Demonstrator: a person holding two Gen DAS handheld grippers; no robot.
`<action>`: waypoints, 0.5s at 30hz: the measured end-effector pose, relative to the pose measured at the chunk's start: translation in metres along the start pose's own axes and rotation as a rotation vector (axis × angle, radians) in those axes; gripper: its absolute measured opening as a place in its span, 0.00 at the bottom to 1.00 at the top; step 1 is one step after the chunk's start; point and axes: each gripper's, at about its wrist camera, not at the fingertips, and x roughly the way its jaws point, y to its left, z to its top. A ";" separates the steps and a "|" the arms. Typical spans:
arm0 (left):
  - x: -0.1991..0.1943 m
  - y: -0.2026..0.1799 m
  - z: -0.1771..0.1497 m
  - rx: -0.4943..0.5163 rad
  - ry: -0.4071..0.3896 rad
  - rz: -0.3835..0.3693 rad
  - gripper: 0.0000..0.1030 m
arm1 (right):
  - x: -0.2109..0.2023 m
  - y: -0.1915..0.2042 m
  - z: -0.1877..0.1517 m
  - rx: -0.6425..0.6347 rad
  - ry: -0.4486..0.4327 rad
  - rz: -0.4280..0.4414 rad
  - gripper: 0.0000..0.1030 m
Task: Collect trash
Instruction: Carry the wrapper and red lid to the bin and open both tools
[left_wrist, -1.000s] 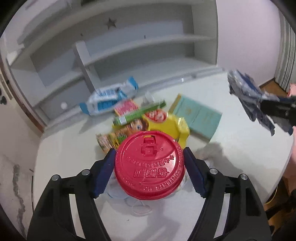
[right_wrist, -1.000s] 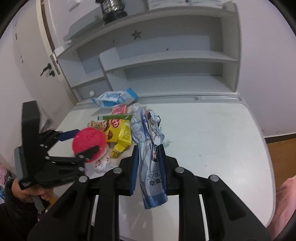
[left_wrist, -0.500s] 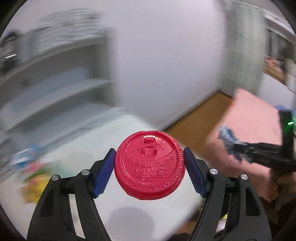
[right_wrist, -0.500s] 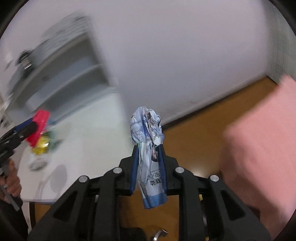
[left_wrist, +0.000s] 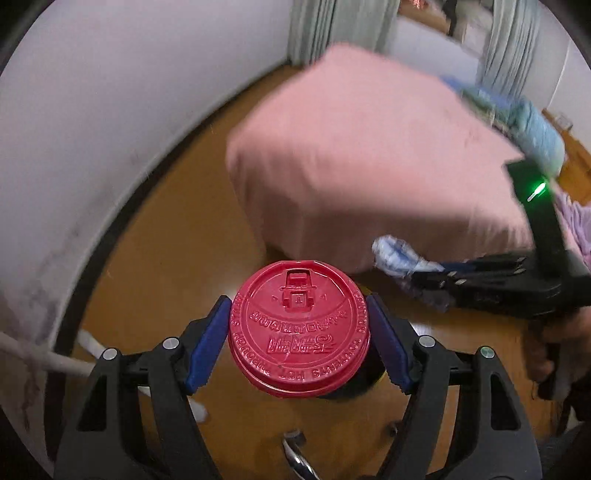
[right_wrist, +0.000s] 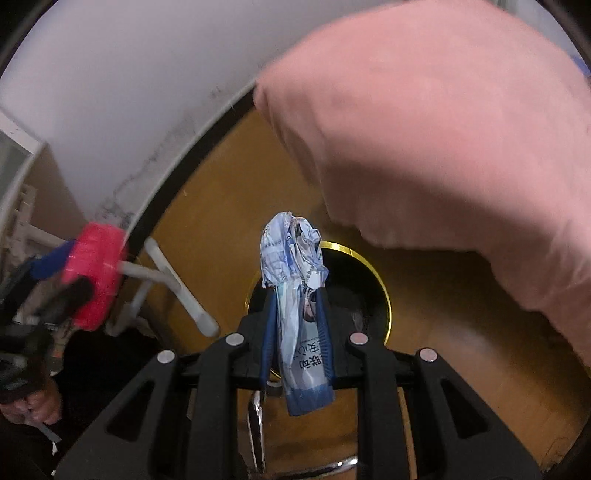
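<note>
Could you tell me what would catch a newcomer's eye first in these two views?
The red cup lid fills the middle of the left view, clamped between the left gripper's blue pads. In the right view, a crumpled blue and white wrapper stands pinched in the right gripper, above a dark bin with a gold rim on the wooden floor. A big pink cushion looms at upper right.

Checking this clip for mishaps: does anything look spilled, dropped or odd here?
Nothing stands out. The left claw grips the red lid, the right claw pinches the crumpled wrapper above the gold-rimmed bin. Nothing appears dropped.
</note>
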 end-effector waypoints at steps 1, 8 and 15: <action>0.015 -0.004 -0.005 -0.003 0.029 -0.008 0.70 | 0.008 -0.003 -0.003 0.002 0.019 -0.004 0.21; 0.081 -0.002 -0.013 -0.031 0.156 -0.053 0.70 | 0.039 -0.012 -0.010 0.012 0.093 0.012 0.21; 0.095 -0.011 -0.007 -0.039 0.180 -0.056 0.83 | 0.049 -0.017 -0.012 0.031 0.106 0.032 0.21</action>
